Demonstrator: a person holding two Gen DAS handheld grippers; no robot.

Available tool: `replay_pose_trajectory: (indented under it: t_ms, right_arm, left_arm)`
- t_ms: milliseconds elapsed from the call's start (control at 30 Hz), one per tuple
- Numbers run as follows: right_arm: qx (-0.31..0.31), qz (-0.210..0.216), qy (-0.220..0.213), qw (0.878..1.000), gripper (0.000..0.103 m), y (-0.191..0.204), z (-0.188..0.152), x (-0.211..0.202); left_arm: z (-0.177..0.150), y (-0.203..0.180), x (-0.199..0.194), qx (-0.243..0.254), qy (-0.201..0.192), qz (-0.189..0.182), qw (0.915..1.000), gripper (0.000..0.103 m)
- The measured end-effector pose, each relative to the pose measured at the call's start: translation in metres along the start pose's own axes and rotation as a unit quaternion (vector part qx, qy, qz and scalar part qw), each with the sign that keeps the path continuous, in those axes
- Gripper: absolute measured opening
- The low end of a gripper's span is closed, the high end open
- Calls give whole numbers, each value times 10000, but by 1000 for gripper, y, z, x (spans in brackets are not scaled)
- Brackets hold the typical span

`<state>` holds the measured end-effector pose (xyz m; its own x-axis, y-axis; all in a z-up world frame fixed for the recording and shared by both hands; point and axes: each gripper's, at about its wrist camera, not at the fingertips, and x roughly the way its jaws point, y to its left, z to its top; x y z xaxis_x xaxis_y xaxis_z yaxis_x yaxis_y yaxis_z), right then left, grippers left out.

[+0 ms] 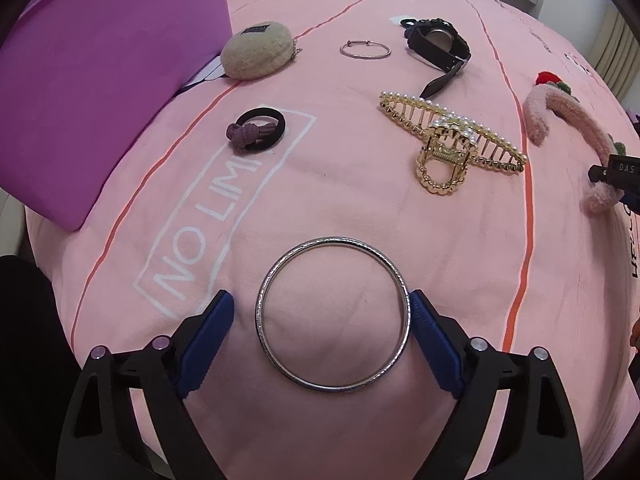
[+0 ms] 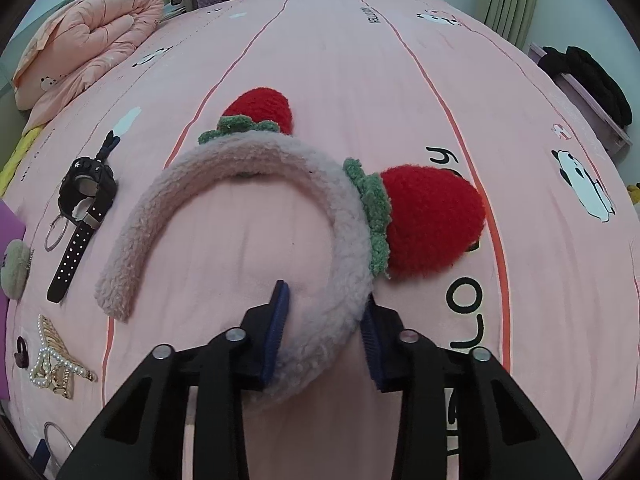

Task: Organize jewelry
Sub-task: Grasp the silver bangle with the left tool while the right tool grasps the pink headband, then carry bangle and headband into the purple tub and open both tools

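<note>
A pink bedsheet [image 1: 360, 200] fills both views. Nearest in the left wrist view, the left gripper [image 1: 322, 312] is spread wide around a silver bangle [image 1: 334, 314] lying flat; the right pad touches its rim, the left pad stands just apart. Farther off lie a black hair tie [image 1: 258, 129] on the left and a gold pearl claw clip [image 1: 450, 140] on the right, then a cream pouch [image 1: 259, 54], a thin bracelet [image 1: 365, 49] and a black watch [image 1: 438, 46]. A purple box [image 1: 100, 80] sits far left. In the right wrist view, the right gripper [image 2: 324, 322] is clamped on one end of a fluffy headband [image 2: 248, 160] with red strawberries [image 2: 432, 220].
</note>
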<state>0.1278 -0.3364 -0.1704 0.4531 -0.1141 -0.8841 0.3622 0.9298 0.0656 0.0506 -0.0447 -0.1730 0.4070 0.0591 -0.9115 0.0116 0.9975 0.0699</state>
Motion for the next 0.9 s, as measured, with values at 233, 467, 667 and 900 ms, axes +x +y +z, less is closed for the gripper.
replay_pose_trajectory:
  t_ms: [233,467,667,900]
  right_arm:
    - [260,237,-86,9993,22,-13,-6,-16]
    - [370,405,-314,9980,20,-25,-19,-51]
    - [463,569,-618,9954,17,-28,-31,-88]
    - [451,631,-971,9922,17,-26,-44,-129]
  left_arm:
    - [3,5,-9,52,-16,-225,9997,70]
    - [9,12,-31,127,-263,-433,9986,70]
    - [14,11,-64,332,-648,-613,9955,70]
    - [19,12,-87,360,-851,-778,9927,70]
